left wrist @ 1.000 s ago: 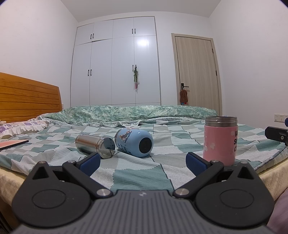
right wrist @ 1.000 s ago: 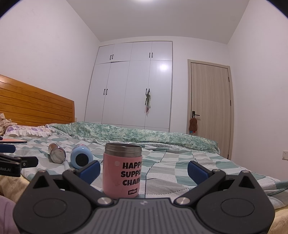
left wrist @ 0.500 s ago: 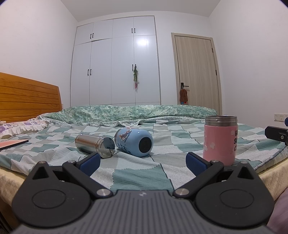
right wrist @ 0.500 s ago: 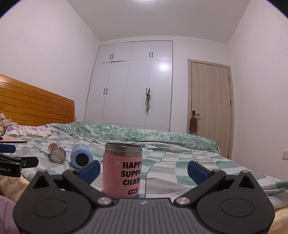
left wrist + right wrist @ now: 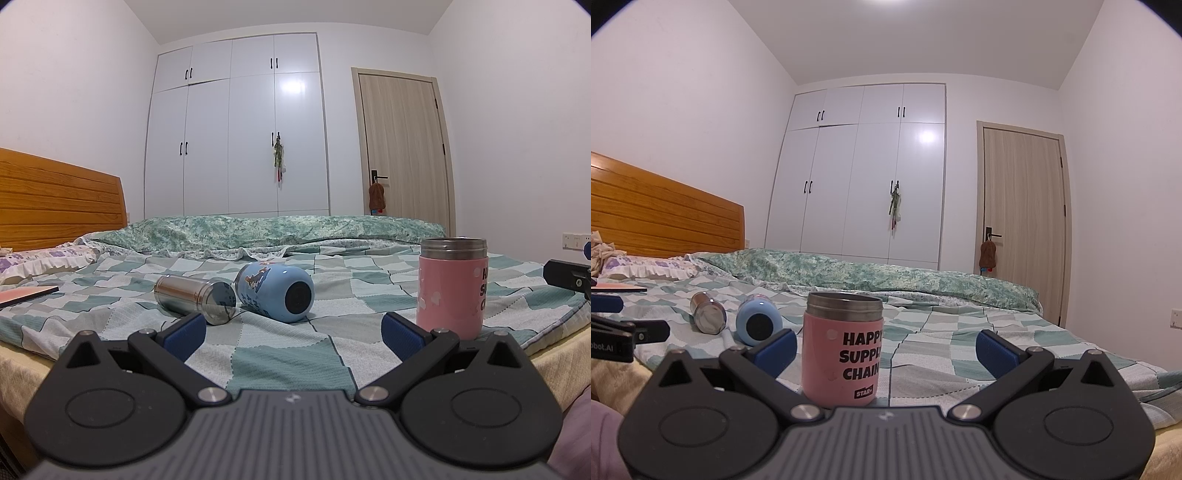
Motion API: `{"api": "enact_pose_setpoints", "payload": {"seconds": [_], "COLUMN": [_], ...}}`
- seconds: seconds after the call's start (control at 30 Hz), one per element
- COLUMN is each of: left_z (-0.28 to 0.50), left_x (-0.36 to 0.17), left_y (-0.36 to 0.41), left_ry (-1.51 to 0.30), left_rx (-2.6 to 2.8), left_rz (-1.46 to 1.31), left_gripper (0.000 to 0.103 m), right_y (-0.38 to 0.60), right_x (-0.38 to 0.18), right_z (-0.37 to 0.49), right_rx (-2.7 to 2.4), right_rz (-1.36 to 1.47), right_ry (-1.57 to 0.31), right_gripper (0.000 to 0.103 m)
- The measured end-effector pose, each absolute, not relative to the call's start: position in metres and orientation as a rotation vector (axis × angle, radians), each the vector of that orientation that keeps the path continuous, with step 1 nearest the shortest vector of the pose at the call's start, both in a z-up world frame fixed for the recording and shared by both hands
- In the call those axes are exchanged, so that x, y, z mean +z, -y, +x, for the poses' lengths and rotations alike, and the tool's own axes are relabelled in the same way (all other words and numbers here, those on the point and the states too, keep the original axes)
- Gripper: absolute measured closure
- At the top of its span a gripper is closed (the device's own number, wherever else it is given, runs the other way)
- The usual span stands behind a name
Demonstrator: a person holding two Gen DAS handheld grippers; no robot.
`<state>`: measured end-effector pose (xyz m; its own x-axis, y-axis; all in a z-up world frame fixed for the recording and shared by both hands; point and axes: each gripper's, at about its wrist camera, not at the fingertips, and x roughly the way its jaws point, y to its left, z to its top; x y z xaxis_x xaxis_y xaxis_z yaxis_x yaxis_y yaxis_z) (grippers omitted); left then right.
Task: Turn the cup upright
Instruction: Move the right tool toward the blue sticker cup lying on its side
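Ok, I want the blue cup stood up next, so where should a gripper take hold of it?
Grip the blue cup across its round body, coming from above. It lies on its side, base toward the left gripper, steel flask close beside.

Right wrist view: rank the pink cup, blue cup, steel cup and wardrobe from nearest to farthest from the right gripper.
From the right gripper:
1. pink cup, upright, just ahead between the fingers.
2. blue cup, on its side, left.
3. steel cup, on its side, further left, slightly beyond.
4. wardrobe, far wall.
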<state>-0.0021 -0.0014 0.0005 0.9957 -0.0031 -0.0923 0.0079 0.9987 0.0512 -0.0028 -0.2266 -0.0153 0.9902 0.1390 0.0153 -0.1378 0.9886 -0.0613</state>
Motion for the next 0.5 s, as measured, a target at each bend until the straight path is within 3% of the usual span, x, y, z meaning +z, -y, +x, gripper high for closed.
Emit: {"api": "enact_pose_setpoints", "payload": {"seconds": [0.5], "left_z": [-0.004], "left_x": [0.026], "left_y": [-0.026], "left_ry": [-0.074], "left_rx": [0.013], "left_rz": [0.044], "left_gripper": [0.000], "right_y": [0.200], "right_x": [0.023], "right_z": [-0.004], "right_rx": [0.309], "right_rz": [-0.058], "right_ry": [0.091], "right_gripper": [0.000]}}
